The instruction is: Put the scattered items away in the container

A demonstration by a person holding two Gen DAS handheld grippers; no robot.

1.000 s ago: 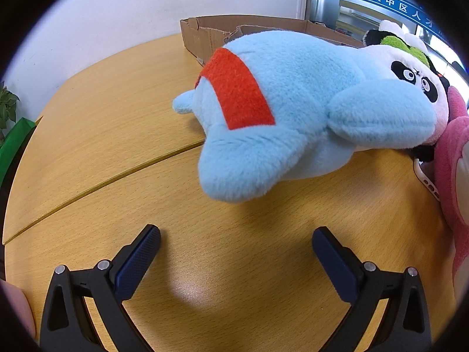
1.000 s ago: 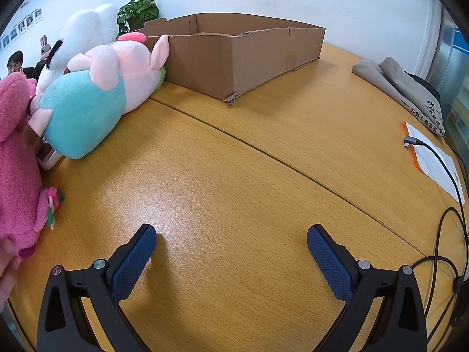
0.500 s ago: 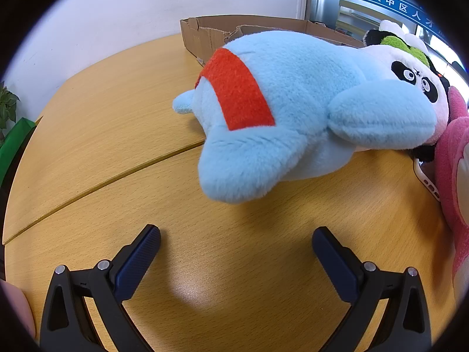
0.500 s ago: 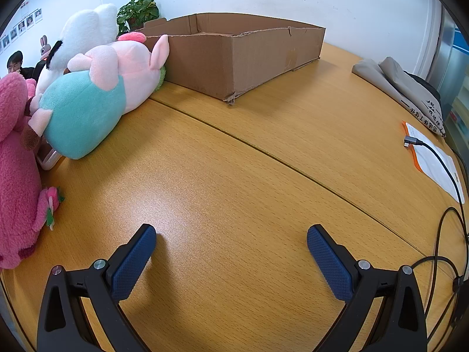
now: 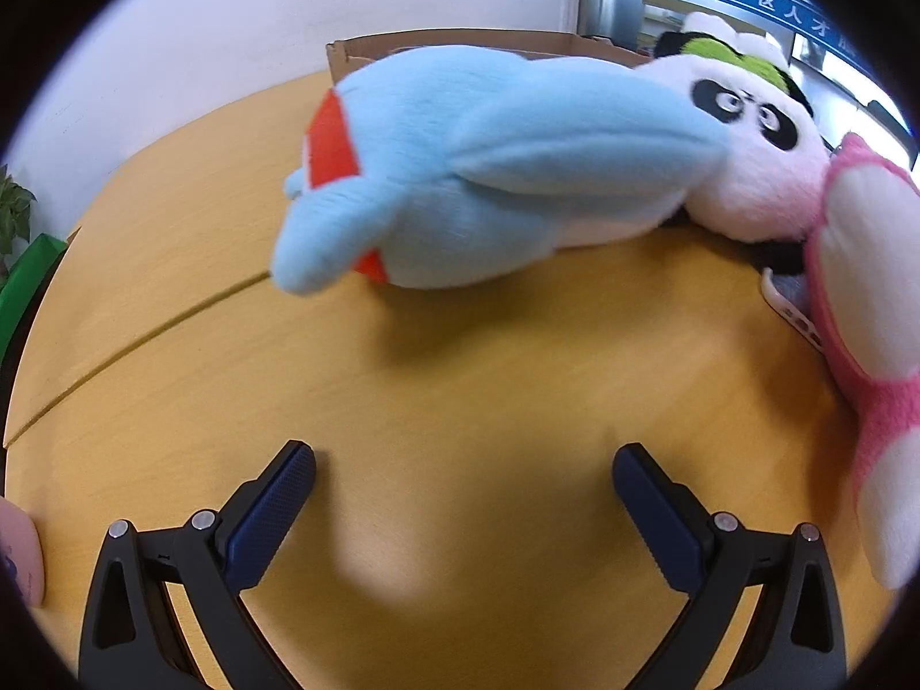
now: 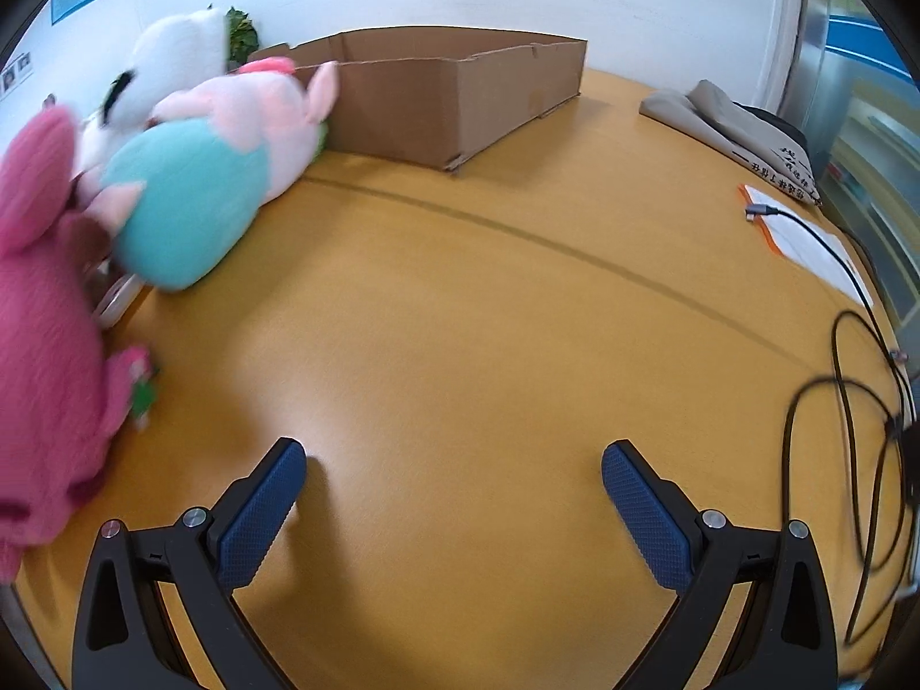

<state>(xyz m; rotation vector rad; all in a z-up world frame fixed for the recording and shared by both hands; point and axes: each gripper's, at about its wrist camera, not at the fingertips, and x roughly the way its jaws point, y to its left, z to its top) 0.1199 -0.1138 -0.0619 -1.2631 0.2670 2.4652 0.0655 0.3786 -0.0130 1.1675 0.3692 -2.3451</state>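
Observation:
A light blue plush (image 5: 494, 172) with red patches lies on the wooden table (image 5: 460, 391), ahead of my open, empty left gripper (image 5: 463, 477). A panda plush (image 5: 747, 155) and a pink plush (image 5: 862, 310) lie to its right. The cardboard box (image 5: 368, 52) stands behind them. In the right wrist view the box (image 6: 454, 98) is at the back centre, with a pink and teal pig plush (image 6: 213, 172), a white plush (image 6: 167, 57) and the dark pink plush (image 6: 46, 345) at the left. My right gripper (image 6: 454, 483) is open and empty over bare table.
A phone (image 5: 796, 316) lies partly under the pink plush. Black cables (image 6: 862, 391), a paper sheet (image 6: 816, 241) and a folded grey cloth (image 6: 730, 126) lie at the right of the table. A potted plant (image 6: 238, 29) stands behind the plush toys.
Both grippers have shifted: the left view has turned right and lower towards the blue plush, the right view has moved and blurred. Both grippers stay open.

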